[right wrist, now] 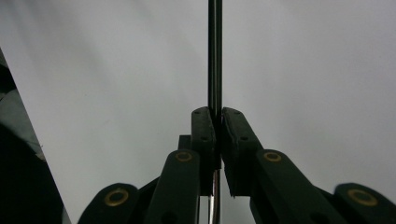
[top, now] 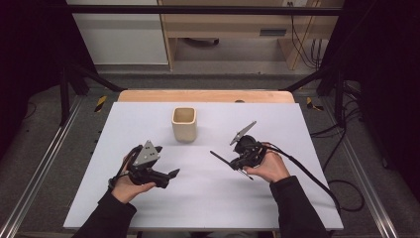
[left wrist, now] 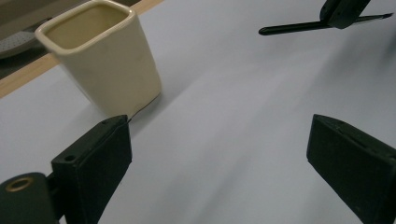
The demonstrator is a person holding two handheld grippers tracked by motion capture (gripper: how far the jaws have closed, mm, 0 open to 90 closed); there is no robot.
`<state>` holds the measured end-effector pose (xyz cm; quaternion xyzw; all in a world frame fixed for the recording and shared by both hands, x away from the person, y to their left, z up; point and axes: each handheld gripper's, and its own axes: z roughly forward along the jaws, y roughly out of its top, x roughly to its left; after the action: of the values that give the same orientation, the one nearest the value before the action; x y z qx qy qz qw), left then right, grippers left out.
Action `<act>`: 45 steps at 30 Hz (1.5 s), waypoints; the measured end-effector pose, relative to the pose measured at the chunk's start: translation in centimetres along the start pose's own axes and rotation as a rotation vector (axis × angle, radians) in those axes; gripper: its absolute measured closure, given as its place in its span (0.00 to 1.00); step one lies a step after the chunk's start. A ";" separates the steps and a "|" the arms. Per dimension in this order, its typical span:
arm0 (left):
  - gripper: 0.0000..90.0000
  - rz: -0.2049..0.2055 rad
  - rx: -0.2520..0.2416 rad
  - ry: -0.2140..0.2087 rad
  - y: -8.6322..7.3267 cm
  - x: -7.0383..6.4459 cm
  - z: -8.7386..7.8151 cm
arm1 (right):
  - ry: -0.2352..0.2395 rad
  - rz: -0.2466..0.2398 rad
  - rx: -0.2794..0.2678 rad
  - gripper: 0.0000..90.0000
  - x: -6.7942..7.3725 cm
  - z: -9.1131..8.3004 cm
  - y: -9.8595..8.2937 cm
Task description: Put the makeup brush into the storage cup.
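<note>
High view has the slim black rod point(top: 221, 159) clamped in the right gripper point(top: 236, 163), low over the white tabletop point(top: 208, 198), tip pointing toward the left gripper point(top: 171, 174). That one hovers with fingers point(left wrist: 93, 163) wide apart, holding nothing, the cream cup point(top: 184, 124) standing just beyond.

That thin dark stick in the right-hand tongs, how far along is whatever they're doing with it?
Done: the right tongs are shut on the thin dark stick, held above the white table. In hand: carrying it. The left tongs are open, holding nothing. Left, probably: the cream cup looks empty, so dropping the stick in may be next.
</note>
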<state>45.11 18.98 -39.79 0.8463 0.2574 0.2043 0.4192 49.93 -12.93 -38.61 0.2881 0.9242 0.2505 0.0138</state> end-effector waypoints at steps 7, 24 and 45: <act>0.07 0.058 0.038 -0.011 1.2 -0.8 1.3 | 0.022 -0.050 -0.001 0.94 0.3 -0.2 0.5; 0.08 0.188 0.066 -0.035 3.5 -2.7 2.2 | 0.084 -0.124 0.013 0.93 1.3 -0.3 1.6; 0.09 0.320 0.097 -0.038 4.1 -4.9 3.5 | 0.123 -0.163 0.055 0.93 2.5 1.0 3.0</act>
<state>44.30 11.76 -39.07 0.8994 0.1208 0.2399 0.3450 49.63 -9.00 -37.77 0.1960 0.9502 0.2402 -0.0308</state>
